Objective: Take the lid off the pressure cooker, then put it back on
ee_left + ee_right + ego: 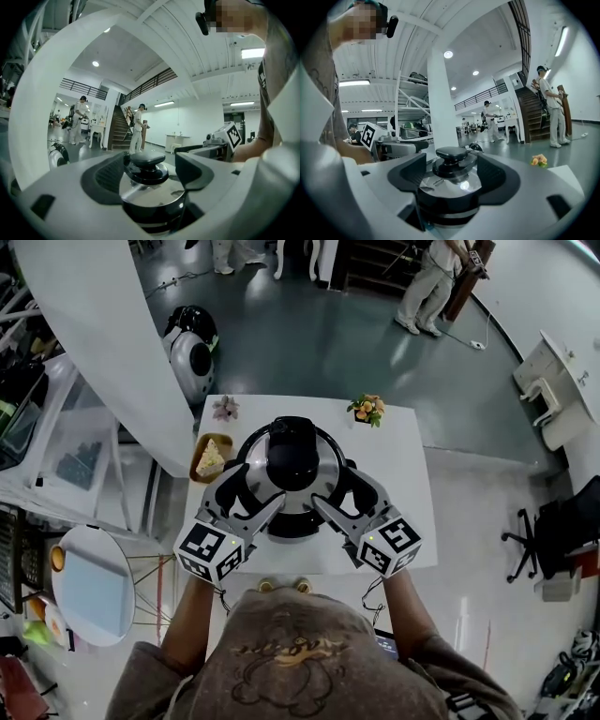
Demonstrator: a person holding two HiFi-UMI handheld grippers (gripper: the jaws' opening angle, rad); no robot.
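The pressure cooker [292, 474] stands in the middle of the white table [412, 493], its shiny steel lid [319, 457] on it, topped by a black knob [292, 454]. My left gripper [246, 495] is at the cooker's near left side and my right gripper [345, 493] at its near right, both level. In the left gripper view the jaws of the left gripper [149, 177] stand wide apart on either side of the lid [150, 190], below the knob [146, 164]. The right gripper [452, 177] likewise straddles the lid [450, 183] under the knob [451, 157]. No pad presses on anything.
A yellow dish of food [210, 458] sits at the table's left edge, a pale flower [226, 409] and orange flowers [367, 409] at its far corners. A round side table [92, 585] stands left, an office chair [534, 540] right, people [427, 287] beyond.
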